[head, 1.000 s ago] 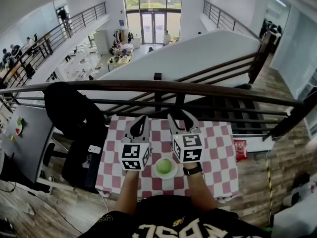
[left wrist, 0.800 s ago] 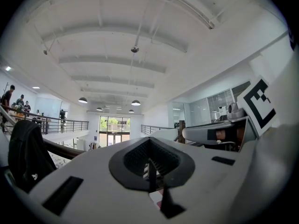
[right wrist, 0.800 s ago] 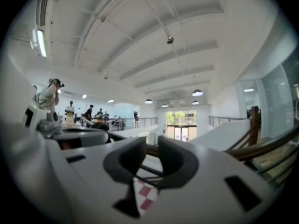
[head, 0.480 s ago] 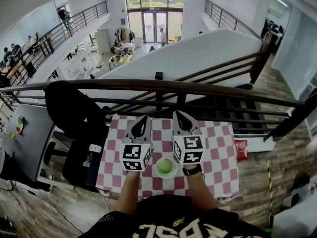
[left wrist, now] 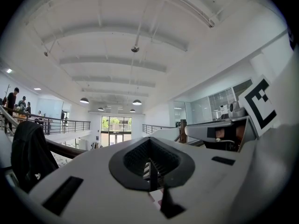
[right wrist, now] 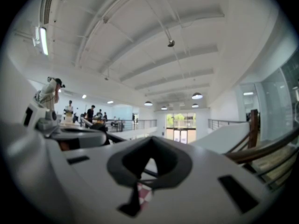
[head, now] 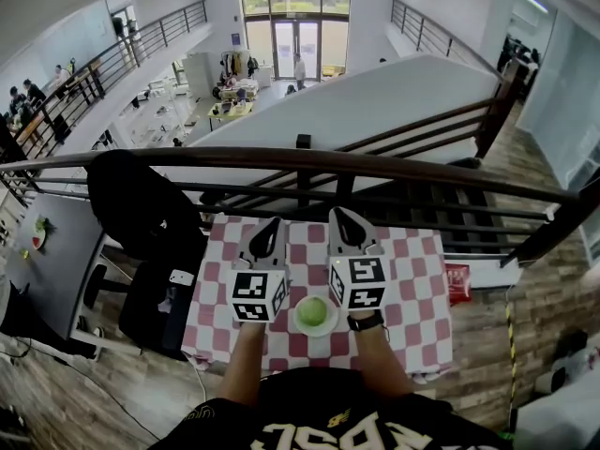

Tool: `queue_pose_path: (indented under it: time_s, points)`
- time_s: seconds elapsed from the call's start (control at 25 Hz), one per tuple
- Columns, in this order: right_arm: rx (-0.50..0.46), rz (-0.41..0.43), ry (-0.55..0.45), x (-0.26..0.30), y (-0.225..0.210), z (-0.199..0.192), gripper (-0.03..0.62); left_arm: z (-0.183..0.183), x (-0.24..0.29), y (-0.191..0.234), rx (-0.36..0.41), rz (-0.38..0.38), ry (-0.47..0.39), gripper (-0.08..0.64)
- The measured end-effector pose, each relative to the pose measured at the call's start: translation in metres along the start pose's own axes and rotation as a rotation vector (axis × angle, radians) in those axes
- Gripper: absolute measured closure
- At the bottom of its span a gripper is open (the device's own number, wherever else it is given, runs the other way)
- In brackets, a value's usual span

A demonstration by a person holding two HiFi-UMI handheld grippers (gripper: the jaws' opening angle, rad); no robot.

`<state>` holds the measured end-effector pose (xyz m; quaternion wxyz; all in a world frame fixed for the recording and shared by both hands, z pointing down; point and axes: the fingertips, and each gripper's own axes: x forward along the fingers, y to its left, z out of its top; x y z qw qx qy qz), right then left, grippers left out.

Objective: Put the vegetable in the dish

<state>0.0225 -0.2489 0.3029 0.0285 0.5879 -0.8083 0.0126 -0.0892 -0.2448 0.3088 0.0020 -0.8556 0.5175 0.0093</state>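
Right gripper [head: 341, 221]: jaws now fully together, holding nothing, after standing apart a second ago. Left gripper [head: 270, 227] likewise closed, empty. Vegetable [head: 313, 311] sits in dish [head: 329, 327], 6 o'clock on bench [head: 412, 289]. Placement looks done.

You stand in a bright, evenly lit hall. Daylight comes through the tall glass doors [head: 295, 40] at the far end, whose panes wash out to pale green and white. Round ceiling lamps [left wrist: 136, 102] glow as small discs in both gripper views, and a strip light [right wrist: 44, 38] flares at the upper left of the right one. Shadows on the checked tablecloth [head: 412, 279] are soft and faint. The head view bends strongly: the railing [head: 309, 162] bows like an arc. Both gripper views are round fisheye pictures ringed in black. The left gripper [left wrist: 150, 178] and right gripper [right wrist: 138, 192] loom near, pale and out of focus.
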Motion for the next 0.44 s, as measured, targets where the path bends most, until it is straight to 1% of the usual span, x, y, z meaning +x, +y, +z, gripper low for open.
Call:
queue_pose_path:
  time_s: [0.44]
  points:
    - [0.019, 0.0, 0.023, -0.002, -0.006, -0.013, 0.575, -0.014, -0.004, -0.004, 0.004, 0.01, 0.032, 0.541]
